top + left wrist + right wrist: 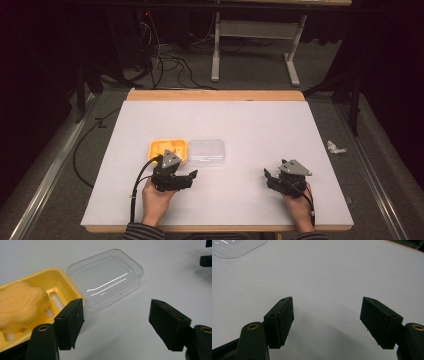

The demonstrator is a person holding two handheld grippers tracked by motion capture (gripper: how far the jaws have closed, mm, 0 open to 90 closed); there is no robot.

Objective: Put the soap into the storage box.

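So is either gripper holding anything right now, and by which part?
Nothing is held. The left gripper and right gripper both stand open over bare table.

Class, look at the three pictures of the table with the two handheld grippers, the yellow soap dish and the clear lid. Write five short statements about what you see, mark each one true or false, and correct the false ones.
1. The clear lid sits closed on top of the yellow soap dish. False: it lies on the table beside the dish.
2. A yellow-orange bar of soap lies in the dish. True.
3. The left gripper grips the lid. False: its fingers stand apart with nothing between them.
4. The right gripper is open over bare white table. True.
5. In the high view the dish is to the right of the lid. False: it is to the lid's left.
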